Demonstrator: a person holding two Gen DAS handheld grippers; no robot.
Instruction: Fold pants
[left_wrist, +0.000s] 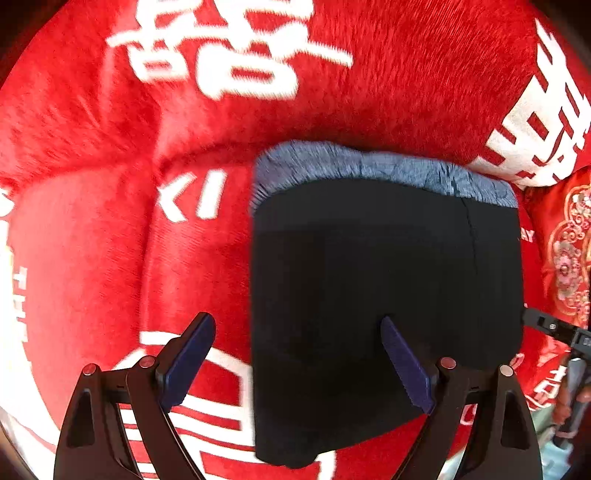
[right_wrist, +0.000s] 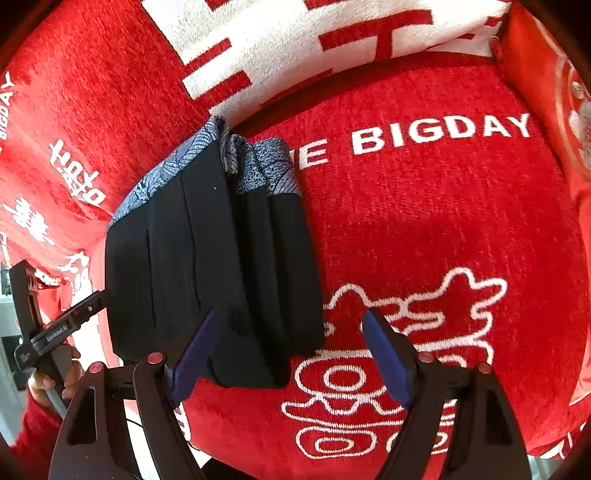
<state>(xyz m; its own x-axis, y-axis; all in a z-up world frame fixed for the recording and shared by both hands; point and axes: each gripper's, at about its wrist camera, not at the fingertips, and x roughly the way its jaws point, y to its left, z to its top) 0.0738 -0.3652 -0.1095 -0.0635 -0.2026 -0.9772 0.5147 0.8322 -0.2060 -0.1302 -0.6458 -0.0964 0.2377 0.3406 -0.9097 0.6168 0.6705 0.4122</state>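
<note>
Red plush bedding (left_wrist: 92, 240) carries the black pants (left_wrist: 388, 295) already folded compact, so with my left gripper (left_wrist: 299, 363) and right gripper (right_wrist: 290, 356) both wide and empty, I judge only a tidy press remains.

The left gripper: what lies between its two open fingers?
In the left wrist view, the left gripper spans the near left edge of the folded black pants and a strip of red cover. Nothing is pinched.

Left gripper (left_wrist: 299, 363) pointing steeply down, fingers spread wide and empty, right gripper (right_wrist: 291, 360) likewise angled down, fingers apart, gripping nothing
</note>
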